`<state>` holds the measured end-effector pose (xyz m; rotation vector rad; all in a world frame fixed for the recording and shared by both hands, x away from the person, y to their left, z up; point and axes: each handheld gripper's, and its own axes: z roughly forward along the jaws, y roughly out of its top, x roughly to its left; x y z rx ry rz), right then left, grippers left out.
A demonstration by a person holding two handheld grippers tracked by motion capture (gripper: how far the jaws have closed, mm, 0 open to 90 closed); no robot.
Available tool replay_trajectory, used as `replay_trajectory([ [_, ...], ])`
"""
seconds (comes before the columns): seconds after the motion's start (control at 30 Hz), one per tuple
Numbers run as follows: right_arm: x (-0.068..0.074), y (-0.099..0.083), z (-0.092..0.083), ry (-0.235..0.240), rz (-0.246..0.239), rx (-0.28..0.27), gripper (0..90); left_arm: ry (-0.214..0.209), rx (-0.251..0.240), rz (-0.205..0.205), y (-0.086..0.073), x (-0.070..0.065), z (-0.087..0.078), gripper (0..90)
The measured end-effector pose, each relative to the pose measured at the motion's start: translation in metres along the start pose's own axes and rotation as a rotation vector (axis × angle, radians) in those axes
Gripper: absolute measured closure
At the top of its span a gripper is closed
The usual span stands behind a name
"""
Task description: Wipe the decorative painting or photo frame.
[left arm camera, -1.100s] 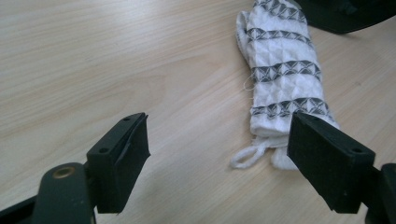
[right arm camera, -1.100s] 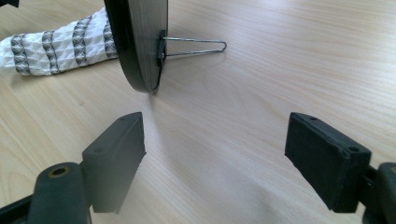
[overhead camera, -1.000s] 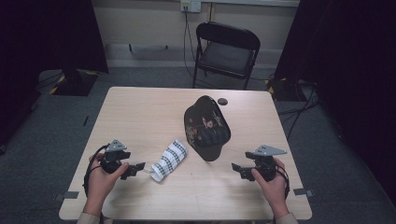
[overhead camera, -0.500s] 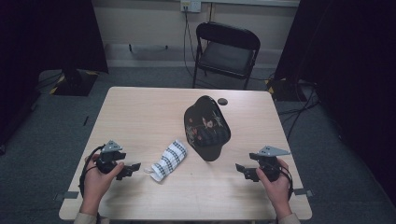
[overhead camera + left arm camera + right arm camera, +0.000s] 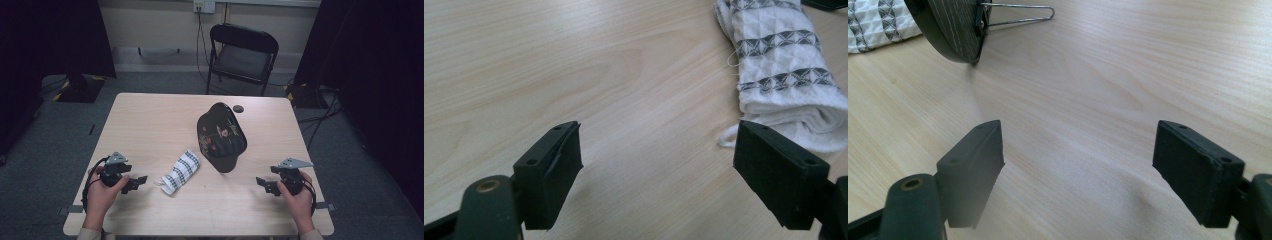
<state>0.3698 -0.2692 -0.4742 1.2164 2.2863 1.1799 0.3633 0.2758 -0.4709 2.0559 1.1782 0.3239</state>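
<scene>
The two fingers (image 5: 549, 175) of the left gripper (image 5: 134, 183) are seen spread wide apart in the left gripper view, with nothing held between them and bare wood in the gap. Just beyond the far finger, one rolled white cloth (image 5: 784, 75) with dark patterned bands is laid on the table (image 5: 150, 125); its near end lies close to that finger, but contact cannot be made out. In the high view the same cloth (image 5: 179, 171) is found just beside the left gripper, towards the middle of the table, lying at a slant.

The two fingers (image 5: 973, 170) of the right gripper (image 5: 265, 185) are likewise spread wide, and nothing is gripped; only table surface is seen between them. Ahead of them, in the right gripper view, the rim of one dark cap (image 5: 950, 27) is seen, with a thin wire loop (image 5: 1018, 14) lying on the wood beside it. In the high view the one cap (image 5: 221, 136) is placed at the middle of the table, between the cloth and the right gripper and apart from both, its printed crown turned upward.

Each gripper is held by one hand: the left hand (image 5: 100, 192) at the near left edge, the right hand (image 5: 297, 197) at the near right edge. The two grippers are kept well apart, both low over the table.

Farther off, one small dark round object (image 5: 238, 108) is set near the far edge of the table, just beyond the cap. One black folding chair (image 5: 243, 55) is stood behind the table.
</scene>
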Motion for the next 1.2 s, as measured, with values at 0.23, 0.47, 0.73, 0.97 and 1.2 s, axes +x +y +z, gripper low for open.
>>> replay_trajectory([
  [0.23,-0.003,-0.005,0.003,-0.002,-0.007,0.029,20.5,-0.002,0.02,0.015,-0.005,0.003,0.003,19.3],
  [0.47,-0.006,-0.009,0.006,-0.005,-0.008,0.049,20.5,0.001,0.03,0.02,-0.007,0.004,0.005,19.4],
  [0.73,-0.011,-0.016,0.01,-0.019,0.0,0.072,20.4,0.008,0.047,0.03,-0.011,0.005,0.009,19.7],
  [0.97,-0.01,-0.017,0.011,-0.032,-0.018,0.07,20.3,0.009,0.051,0.031,-0.013,0.004,0.011,19.4],
  [1.2,-0.008,-0.015,0.011,-0.037,-0.037,0.084,20.0,0.01,0.05,0.038,-0.013,0.004,0.01,19.5],
])
